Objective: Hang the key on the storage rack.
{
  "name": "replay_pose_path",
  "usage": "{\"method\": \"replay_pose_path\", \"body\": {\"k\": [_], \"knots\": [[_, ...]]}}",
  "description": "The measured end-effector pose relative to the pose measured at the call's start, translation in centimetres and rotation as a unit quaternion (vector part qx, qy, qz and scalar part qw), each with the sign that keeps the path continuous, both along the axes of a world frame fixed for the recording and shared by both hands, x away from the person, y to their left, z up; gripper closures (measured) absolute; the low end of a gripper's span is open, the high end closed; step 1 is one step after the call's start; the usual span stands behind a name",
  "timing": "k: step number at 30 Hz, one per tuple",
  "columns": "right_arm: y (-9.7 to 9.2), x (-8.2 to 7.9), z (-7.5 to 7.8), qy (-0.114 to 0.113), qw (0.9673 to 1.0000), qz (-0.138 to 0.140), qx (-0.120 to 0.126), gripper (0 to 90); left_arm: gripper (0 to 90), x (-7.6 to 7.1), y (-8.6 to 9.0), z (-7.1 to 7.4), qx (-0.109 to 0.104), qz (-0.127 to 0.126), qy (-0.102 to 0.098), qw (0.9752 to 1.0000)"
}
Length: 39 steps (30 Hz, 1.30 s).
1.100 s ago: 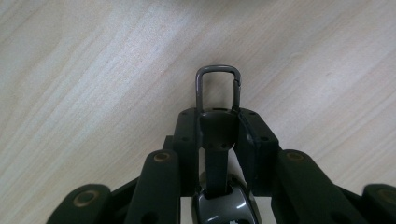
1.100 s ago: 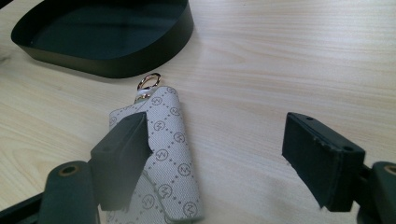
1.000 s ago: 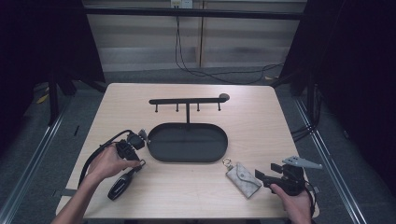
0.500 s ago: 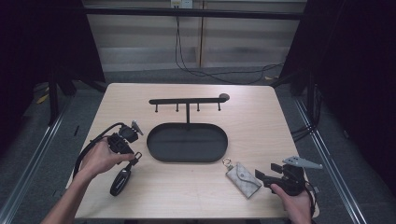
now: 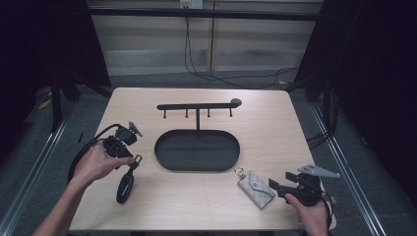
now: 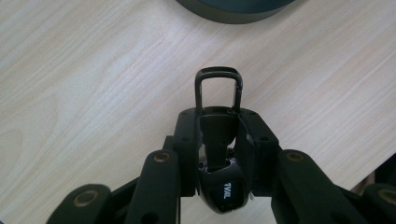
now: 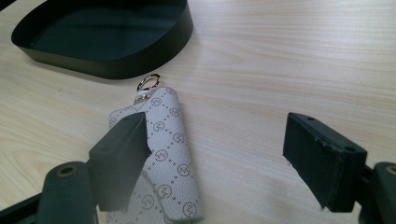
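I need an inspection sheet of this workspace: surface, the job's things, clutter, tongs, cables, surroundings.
Surface: pale wooden table, bare wood around the things.
Job's things: black car key with a strap and clip, held by the left tongs, hanging down to the table; grey patterned key pouch flat on the table; black oval tray with a hook rack behind it.
Clutter: nothing seen.
Tongs: left tongs shut on the key's strap; right tongs open, at the pouch.
Cables: black wires on the floor behind the table.
Surroundings: dark curtains at both sides.
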State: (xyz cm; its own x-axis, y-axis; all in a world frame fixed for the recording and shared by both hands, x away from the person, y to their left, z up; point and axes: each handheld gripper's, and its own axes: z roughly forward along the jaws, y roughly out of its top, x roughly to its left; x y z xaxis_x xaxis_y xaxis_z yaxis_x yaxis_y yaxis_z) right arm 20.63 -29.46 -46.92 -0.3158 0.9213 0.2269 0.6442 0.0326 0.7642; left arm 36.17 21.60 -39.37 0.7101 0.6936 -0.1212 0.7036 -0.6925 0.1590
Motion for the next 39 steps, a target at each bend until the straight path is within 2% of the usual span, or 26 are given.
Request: {"method": "replay_pose_path", "body": {"k": [3,8,16,18,20,21,24,28,36,39], "knots": [[0.0,0.0,0.0,0.000,1.0000,0.001,0.000,22.1,70.7,0.2,0.3,0.4,0.001,0.000,0.002,1.0000],[0.0,0.0,0.0,0.001,1.0000,-0.002,0.000,22.0,70.7,0.3,0.7,1.5,-0.010,0.002,-0.004,0.9999],[-0.1,0.1,-0.1,0.003,1.0000,-0.001,0.002,21.4,70.7,-0.2,0.7,3.3,-0.006,-0.002,-0.027,0.9996],[0.0,0.1,0.0,0.003,1.0000,-0.001,0.001,21.4,70.7,-0.2,0.6,3.7,-0.012,-0.001,-0.030,0.9995],[0.0,0.1,0.0,0.002,1.0000,0.000,0.001,21.4,70.7,-0.2,0.6,3.9,-0.008,-0.003,-0.030,0.9995],[0.0,0.1,0.0,0.002,1.0000,0.000,0.001,21.4,70.7,-0.2,0.6,4.0,-0.002,0.000,-0.037,0.9993],[-0.1,0.1,-0.1,0.001,1.0000,-0.002,0.002,21.4,70.6,-0.4,0.6,4.4,-0.012,-0.011,-0.024,0.9996],[-0.1,0.1,-0.1,0.002,1.0000,-0.004,0.004,21.2,70.6,-0.8,0.4,5.1,-0.005,-0.015,-0.030,0.9994],[-0.1,0.1,-0.1,0.001,1.0000,-0.003,0.003,21.2,70.6,-0.6,0.4,6.6,-0.003,-0.012,-0.038,0.9992],[-0.1,0.1,-0.1,0.001,1.0000,-0.003,0.002,21.2,70.7,-0.6,0.4,7.0,-0.002,-0.007,-0.047,0.9989]]}}
